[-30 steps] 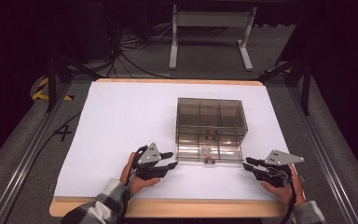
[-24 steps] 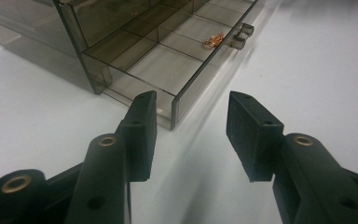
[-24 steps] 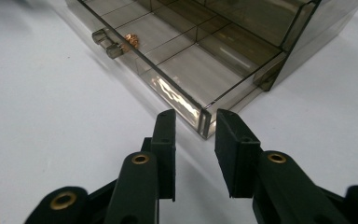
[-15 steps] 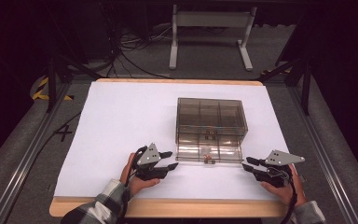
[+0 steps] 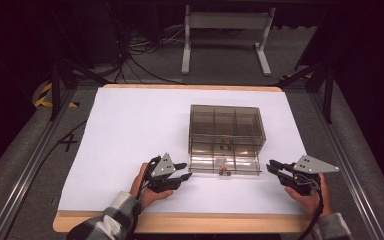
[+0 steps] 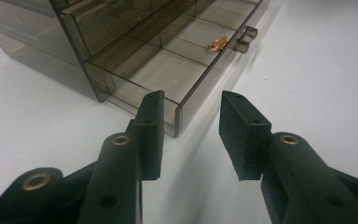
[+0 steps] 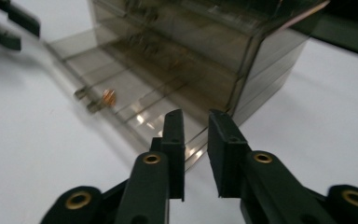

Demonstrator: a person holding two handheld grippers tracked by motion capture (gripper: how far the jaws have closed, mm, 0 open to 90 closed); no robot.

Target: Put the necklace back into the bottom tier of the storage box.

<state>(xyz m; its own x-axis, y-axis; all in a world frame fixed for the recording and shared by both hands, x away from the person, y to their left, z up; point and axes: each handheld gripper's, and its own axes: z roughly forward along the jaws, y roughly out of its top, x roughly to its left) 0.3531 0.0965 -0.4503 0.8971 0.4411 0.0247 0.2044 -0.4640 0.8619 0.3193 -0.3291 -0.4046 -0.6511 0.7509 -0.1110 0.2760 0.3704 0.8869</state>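
Observation:
A smoky clear drawer box stands on the white table, its bottom drawer pulled out toward me. A small copper-coloured piece lies in the drawer behind the handle; the same piece shows in both gripper views. My left gripper rests by the drawer's left front corner. Its jaws have just been closing and stand apart with nothing between them. My right gripper lies off the box's right front corner. Its jaws have just been closing to a narrow, empty gap.
The white sheet covers most of the wooden tabletop, whose front edge runs just below my hands. Metal rails flank the table. A grey stand and cables lie on the floor beyond the far edge.

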